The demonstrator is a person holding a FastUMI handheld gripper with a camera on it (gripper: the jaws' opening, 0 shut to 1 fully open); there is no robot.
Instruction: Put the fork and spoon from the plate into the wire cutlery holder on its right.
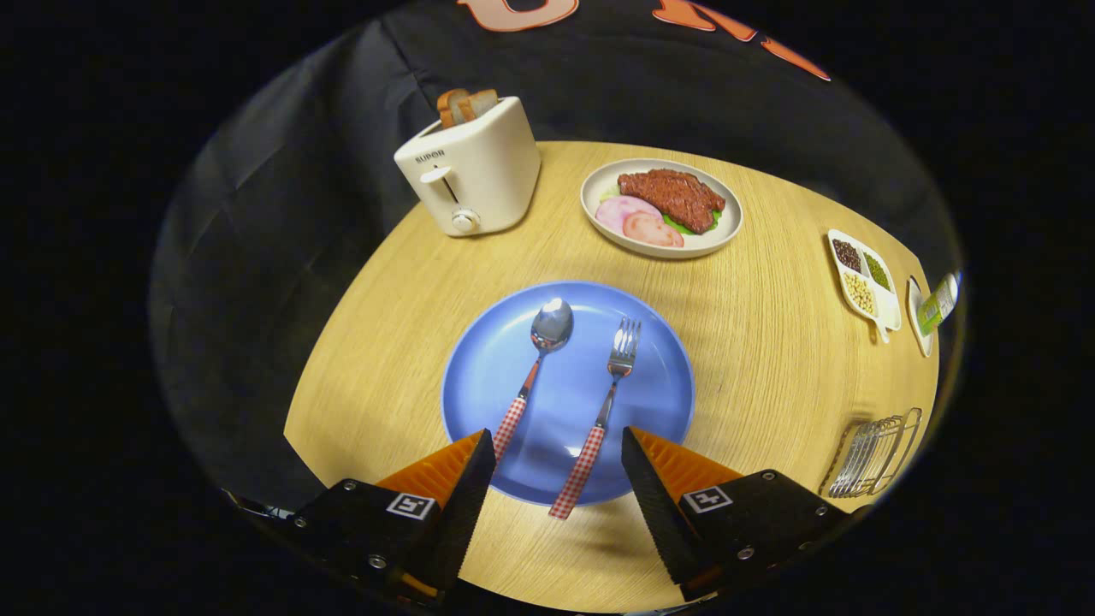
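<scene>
Between my two fingers, which I am holding spread wide with nothing gripped, the gripper [558, 458] is hovering over the near rim of the blue plate [496, 376]. I am seeing the fork [604, 411] lying on the plate just ahead of the gap, its checked handle running back between the fingertips and poking past the plate's near rim onto the wooden table [770, 359]. Beside it, the spoon [535, 368] is lying bowl-up on the plate, its checked handle ending close to my left finger. Neither utensil is touching the fingers. Off to the right of the plate, well apart from it, the wire cutlery holder [873, 458] is sitting near the table's edge. Beyond the plate, a dish of steak and ham slices [661, 208] is resting on the table, and left of that a cream toaster [469, 171] is standing with bread in its slots. Farther right, a divided dish of beans [862, 274] is lying near the far edge.
</scene>
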